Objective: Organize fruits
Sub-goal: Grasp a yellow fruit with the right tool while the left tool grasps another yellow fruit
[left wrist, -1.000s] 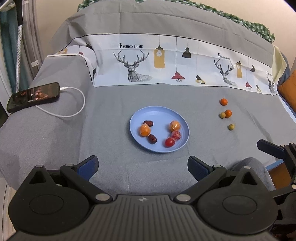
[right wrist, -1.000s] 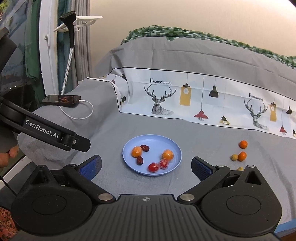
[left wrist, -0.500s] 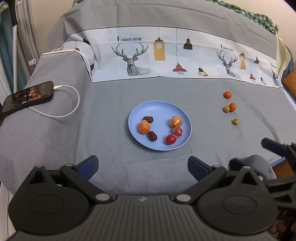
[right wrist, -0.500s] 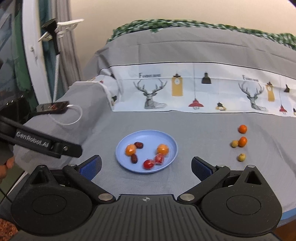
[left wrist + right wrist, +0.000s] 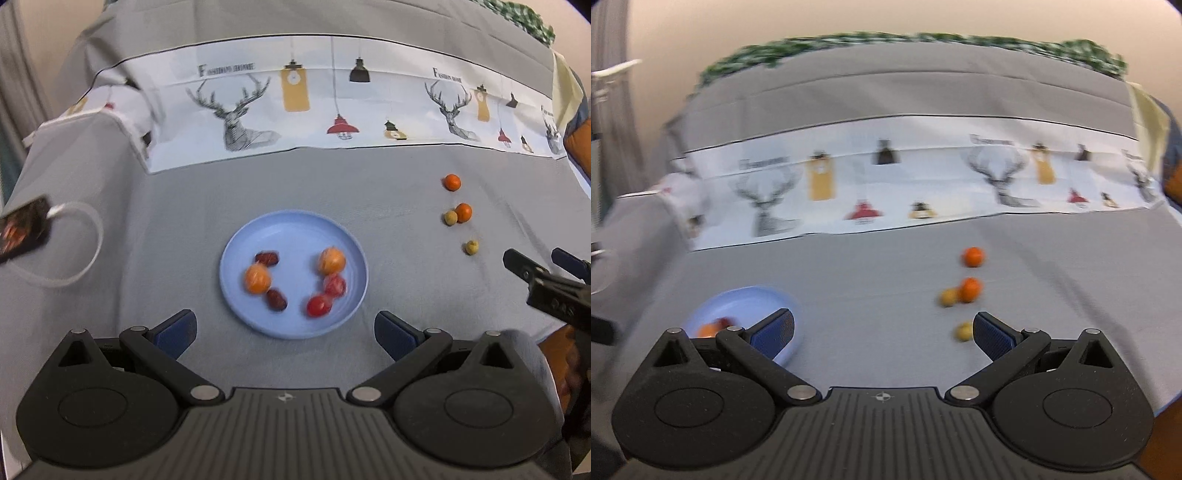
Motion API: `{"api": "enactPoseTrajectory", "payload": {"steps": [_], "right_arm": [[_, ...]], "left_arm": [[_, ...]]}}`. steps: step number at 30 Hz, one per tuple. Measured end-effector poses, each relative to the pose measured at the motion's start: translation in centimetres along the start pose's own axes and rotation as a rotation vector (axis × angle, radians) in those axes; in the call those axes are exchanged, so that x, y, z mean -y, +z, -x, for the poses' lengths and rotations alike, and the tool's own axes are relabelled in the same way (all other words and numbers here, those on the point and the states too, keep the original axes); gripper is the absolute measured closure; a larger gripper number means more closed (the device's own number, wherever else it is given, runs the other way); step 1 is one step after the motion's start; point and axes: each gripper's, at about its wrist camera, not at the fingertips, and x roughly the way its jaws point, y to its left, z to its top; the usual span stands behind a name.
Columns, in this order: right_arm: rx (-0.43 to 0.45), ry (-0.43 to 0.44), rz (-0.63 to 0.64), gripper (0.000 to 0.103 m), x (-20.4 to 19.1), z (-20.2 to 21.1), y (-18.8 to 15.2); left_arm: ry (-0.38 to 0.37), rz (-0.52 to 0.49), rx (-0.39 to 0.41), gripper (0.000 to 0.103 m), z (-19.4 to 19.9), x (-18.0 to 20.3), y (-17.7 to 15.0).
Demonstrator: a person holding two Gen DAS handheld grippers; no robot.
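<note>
A blue plate (image 5: 236,254) lies on the grey sheet and holds two oranges (image 5: 257,279), two dark dates, a red tomato (image 5: 317,305) and a pinkish fruit. To its right lie loose fruits: two small oranges (image 5: 452,182) (image 5: 463,212) and two yellow-green ones (image 5: 450,218) (image 5: 471,247). My left gripper (image 5: 284,334) is open and empty, just short of the plate. My right gripper (image 5: 882,330) is open and empty, facing the loose fruits (image 5: 970,289); the nearest yellow fruit (image 5: 963,331) lies just inside its right finger. The plate (image 5: 768,295) sits behind its left finger.
A phone (image 5: 22,229) with a white cable (image 5: 88,243) lies at the left edge of the bed. A white printed band with deer and lamps (image 5: 332,107) crosses the sheet behind the fruit. The right gripper's fingers (image 5: 535,277) show at the right of the left wrist view.
Both grippers moved forward toward the bed. The right one swung right, so the loose fruits now sit ahead of it and the plate has slid to its left. Both stayed open.
</note>
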Motion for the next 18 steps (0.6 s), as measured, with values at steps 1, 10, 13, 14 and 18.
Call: {"api": "enactPoseTrajectory", "payload": {"steps": [1, 10, 13, 14, 18], "right_arm": [[-0.004, -0.019, -0.010, 0.001, 1.0, -1.1, 0.0], [-0.265, -0.083, -0.147, 0.003, 8.5, -15.7, -1.3], [-0.405, -0.057, -0.192, 0.013, 9.3, -19.3, -2.0], [-0.416, -0.065, -0.192, 0.013, 9.4, -19.9, -2.1], [-0.376, -0.121, -0.079, 0.039, 8.9, -21.0, -2.0]], "left_arm": [[0.002, -0.007, 0.002, 0.001, -0.5, 0.4, 0.6], [-0.020, -0.022, -0.020, 0.001, -7.0, 4.8, 6.5], [-0.039, -0.056, -0.013, 0.001, -9.9, 7.4, 8.5], [-0.049, -0.072, -0.006, 0.001, -10.9, 8.5, 9.2], [-0.098, -0.174, 0.018, 0.001, -16.1, 13.6, 11.4]]}}
